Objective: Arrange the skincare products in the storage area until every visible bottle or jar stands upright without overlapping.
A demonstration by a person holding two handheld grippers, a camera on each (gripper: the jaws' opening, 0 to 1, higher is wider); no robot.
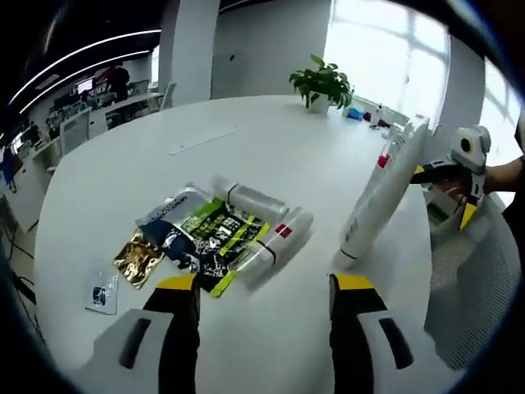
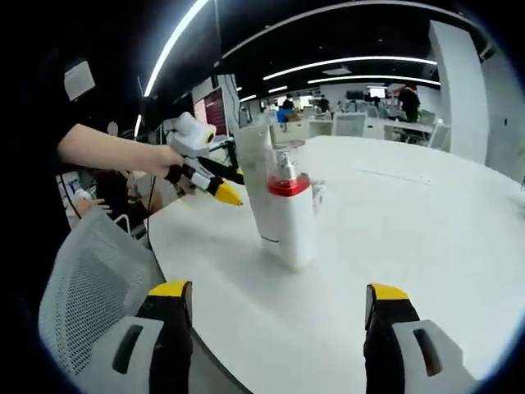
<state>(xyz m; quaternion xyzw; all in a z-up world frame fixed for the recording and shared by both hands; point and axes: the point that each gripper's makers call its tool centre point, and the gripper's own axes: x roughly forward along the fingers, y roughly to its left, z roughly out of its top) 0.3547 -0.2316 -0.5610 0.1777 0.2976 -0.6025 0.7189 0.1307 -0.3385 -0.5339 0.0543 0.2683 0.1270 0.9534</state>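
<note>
Left gripper jaws are spread wide and empty. Beyond them we see bottles lying flat among sachets on the white table. To their right, a white tube leans up and to the right. Right gripper also gapes empty, with a pump bottle standing upright ahead.
</note>
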